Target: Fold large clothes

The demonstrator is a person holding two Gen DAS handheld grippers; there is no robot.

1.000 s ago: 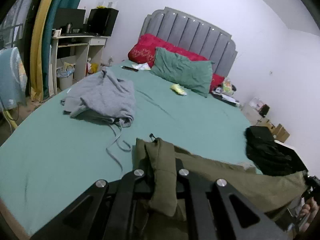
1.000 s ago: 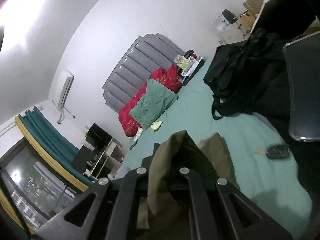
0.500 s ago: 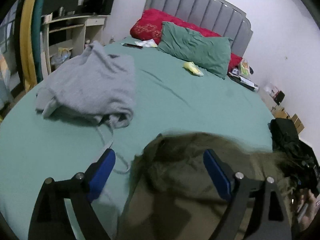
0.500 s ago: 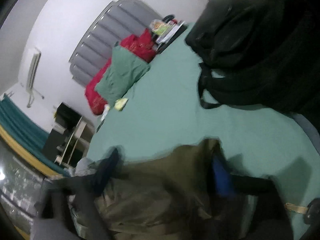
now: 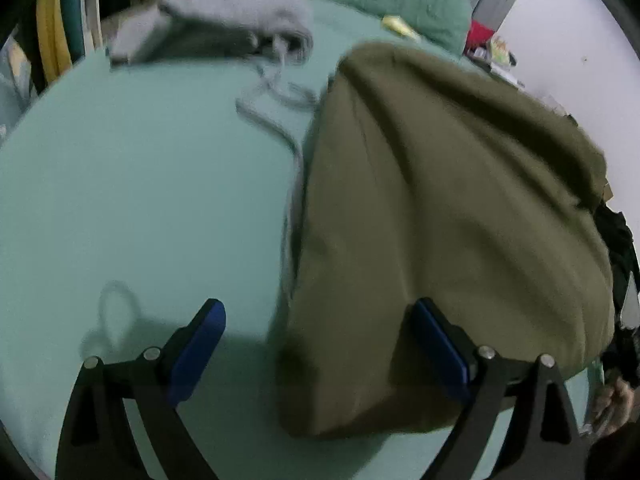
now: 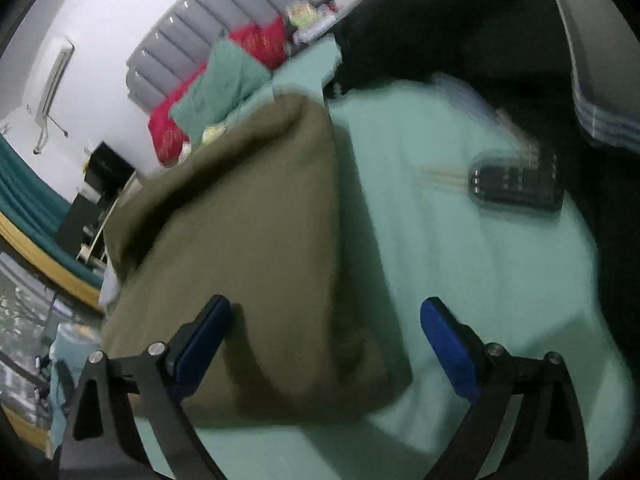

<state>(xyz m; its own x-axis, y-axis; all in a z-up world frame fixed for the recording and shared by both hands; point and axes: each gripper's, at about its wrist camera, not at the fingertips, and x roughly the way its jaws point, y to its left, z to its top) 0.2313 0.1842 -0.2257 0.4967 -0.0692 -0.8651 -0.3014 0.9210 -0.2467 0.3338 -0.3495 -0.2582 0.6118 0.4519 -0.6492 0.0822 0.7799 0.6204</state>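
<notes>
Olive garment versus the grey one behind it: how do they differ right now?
The olive garment lies close, spread in a broad smooth slab; the grey garment sits farther up the bed, bunched in a heap. A grey drawstring trails from the grey one; none shows on the olive one. Both rest on the green sheet, ungripped.

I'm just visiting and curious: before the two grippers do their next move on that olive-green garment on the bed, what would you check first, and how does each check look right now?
1. Left gripper open and free of cloth: ok; jaws wide, the olive garment lies under them, unpinched.
2. Right gripper open: ok, though its jaws have just been closing a little; nothing is gripped.
3. Garment resting on the bed sheet: ok.
4. Garment lying flat: not ok, it looks bunched and humped.
5. Grey garment's drawstring clear of the olive edge: cannot tell, it runs right beside it and the picture is blurred.
6. Dark remote-like object clear of the garment: ok.
</notes>
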